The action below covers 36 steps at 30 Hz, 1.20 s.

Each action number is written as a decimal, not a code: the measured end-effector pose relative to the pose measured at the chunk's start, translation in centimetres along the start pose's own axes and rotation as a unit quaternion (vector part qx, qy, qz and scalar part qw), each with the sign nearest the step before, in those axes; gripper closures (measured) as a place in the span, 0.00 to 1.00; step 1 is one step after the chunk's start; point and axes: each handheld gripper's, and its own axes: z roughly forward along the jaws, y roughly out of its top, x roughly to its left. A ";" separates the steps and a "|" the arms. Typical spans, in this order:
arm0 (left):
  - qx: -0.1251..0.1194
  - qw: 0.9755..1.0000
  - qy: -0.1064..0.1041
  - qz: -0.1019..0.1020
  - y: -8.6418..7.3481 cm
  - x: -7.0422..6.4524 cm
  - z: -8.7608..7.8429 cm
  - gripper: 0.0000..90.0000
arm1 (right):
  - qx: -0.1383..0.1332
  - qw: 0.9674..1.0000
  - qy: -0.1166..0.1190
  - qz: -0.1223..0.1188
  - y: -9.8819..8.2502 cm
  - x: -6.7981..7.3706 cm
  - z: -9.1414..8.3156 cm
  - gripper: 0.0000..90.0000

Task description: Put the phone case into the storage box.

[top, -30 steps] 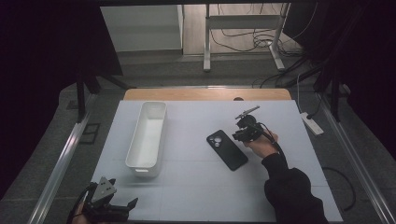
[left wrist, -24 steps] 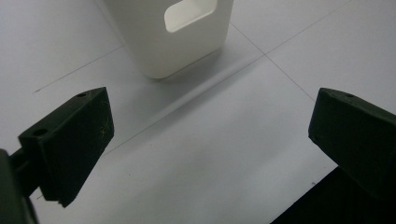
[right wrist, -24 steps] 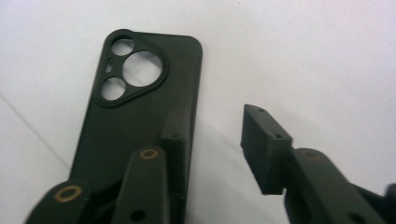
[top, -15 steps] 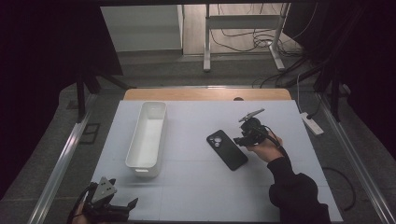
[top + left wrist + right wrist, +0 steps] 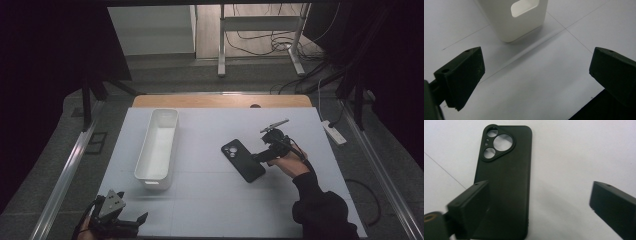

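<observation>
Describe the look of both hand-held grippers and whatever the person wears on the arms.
Both are black. The left hand-held gripper carries a grey three-cornered plate on top; its jaws are blocky black wedges with small holes. The right hand-held gripper has matching wedge jaws and a thin grey bar above. A black sleeve covers the right forearm.

The left gripper (image 5: 536,80) has its two black jaws spread wide, with bare white table (image 5: 544,75) between them. Ahead stands the end of a white bin (image 5: 520,21) (its oval handle cutout faces the camera). Thin lines cross the table, and a dark patch cuts the lower right corner.
</observation>
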 end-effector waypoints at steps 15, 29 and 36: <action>-0.004 1.000 -0.006 -0.008 0.0 0.2 0.0 0.01 | -0.004 1.000 0.020 -0.003 -0.1 1.1 0.4 0.00; 0.003 1.000 -0.013 -0.014 0.0 0.4 0.1 0.01 | -0.001 0.999 0.031 -0.029 0.4 3.4 1.5 0.00; 0.003 1.000 -0.018 -0.022 0.0 0.5 0.0 0.00 | 0.000 0.999 0.036 -0.036 0.6 3.9 1.9 0.00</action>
